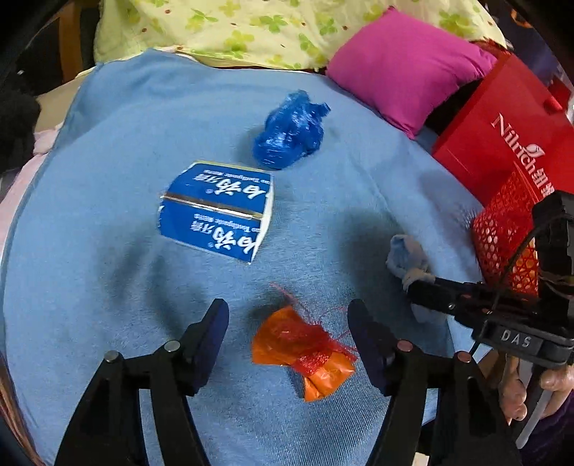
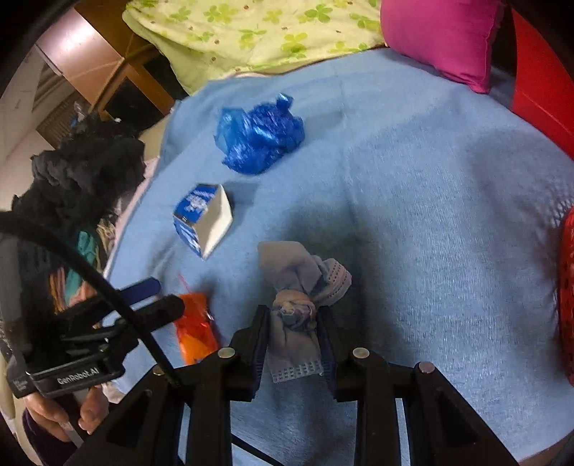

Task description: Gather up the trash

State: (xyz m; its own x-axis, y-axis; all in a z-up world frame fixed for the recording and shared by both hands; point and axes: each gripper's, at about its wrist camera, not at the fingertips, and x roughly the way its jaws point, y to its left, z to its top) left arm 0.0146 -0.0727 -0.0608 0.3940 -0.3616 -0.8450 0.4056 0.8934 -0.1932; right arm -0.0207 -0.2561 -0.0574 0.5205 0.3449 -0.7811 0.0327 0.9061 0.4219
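On the blue blanket (image 1: 107, 251) lies an orange plastic wrapper (image 1: 301, 351) tangled with red mesh. My left gripper (image 1: 287, 326) stands open around it, and neither pad touches it. In the right wrist view that gripper (image 2: 161, 297) hovers at the left over the same wrapper (image 2: 195, 329). My right gripper (image 2: 294, 322) is shut on a crumpled grey-blue face mask (image 2: 297, 286), which bunches up past the pads. From the left wrist view the mask (image 1: 409, 258) shows at the tip of the right gripper (image 1: 418, 288). A crumpled blue plastic bag (image 1: 287, 136) and a blue toothpaste box (image 1: 215, 215) lie farther back.
A red mesh basket (image 1: 502, 229) stands at the blanket's right edge, with a red paper bag (image 1: 502, 136) behind it. A magenta pillow (image 1: 405, 61) and a green floral quilt (image 1: 233, 28) line the back. Dark clothes (image 2: 82, 172) are heaped off the left side.
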